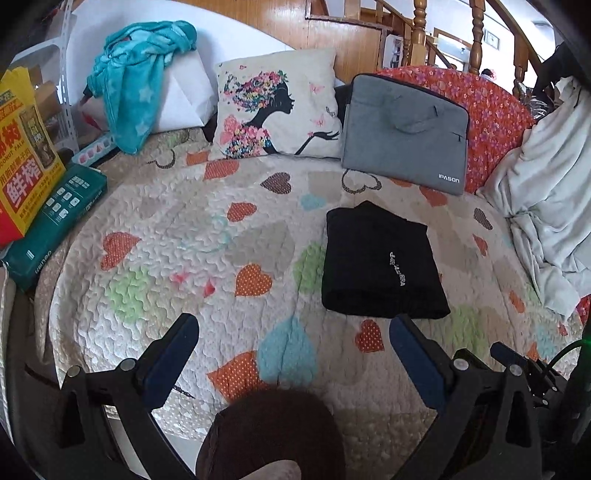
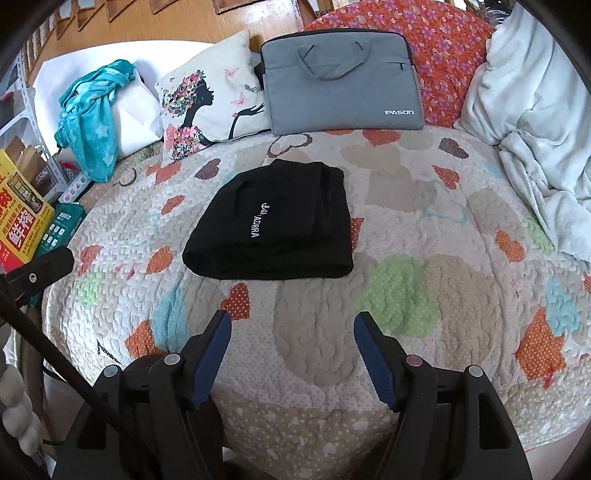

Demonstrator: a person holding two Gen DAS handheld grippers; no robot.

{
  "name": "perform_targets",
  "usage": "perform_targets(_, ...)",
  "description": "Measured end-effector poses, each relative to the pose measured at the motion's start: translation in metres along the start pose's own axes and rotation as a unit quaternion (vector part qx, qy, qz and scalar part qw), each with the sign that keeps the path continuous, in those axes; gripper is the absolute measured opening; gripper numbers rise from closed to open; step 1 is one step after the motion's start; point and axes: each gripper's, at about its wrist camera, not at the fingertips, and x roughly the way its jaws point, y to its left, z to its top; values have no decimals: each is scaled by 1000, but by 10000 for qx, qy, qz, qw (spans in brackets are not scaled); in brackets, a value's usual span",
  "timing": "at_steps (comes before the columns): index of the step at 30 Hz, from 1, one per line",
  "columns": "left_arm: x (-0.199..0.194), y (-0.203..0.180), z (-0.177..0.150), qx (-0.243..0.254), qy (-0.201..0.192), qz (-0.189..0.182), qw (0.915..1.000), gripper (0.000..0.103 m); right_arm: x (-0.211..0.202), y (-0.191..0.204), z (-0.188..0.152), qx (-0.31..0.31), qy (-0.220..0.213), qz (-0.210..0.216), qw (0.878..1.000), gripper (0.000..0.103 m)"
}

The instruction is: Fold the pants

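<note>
Two hand-held grippers hang over a heart-patterned quilt (image 2: 424, 229), both with jaws spread wide and nothing between them. The left gripper (image 1: 293, 326) shows blue pads (image 1: 173, 360) above a brown rounded cushion (image 1: 271, 435) at the near edge — something the right view barely catches. The right gripper (image 2: 291, 321) also stands apart from the cloth, only quilt showing between its fingers.

Just beyond lies the one pair of pants (image 2: 273, 225) — black, folded into a compact square, white lettering on top, resting flat on the quilt and touched by neither tool.

Farther back, one grey laptop bag (image 2: 341, 79) leans against a red flowered cushion (image 2: 447, 55); it looks closed, and its contents cannot be seen. Beside it stands one printed pillow (image 2: 207, 99) with a silhouette figure, then a teal blanket (image 2: 90, 118) draped over a white block.

At the left edge sit a yellow box (image 1: 27, 147) and a green box (image 1: 55, 221), both shut. A pale blanket (image 2: 532, 133) is heaped on the right. Only the left view reaches the wooden stair rail (image 1: 419, 26) behind.
</note>
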Motion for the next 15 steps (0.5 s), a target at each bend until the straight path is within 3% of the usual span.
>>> perform_targets(15,17,0,-3,-18,349,-152,9993,103,10,2,5,-79,148,39,9999,77)
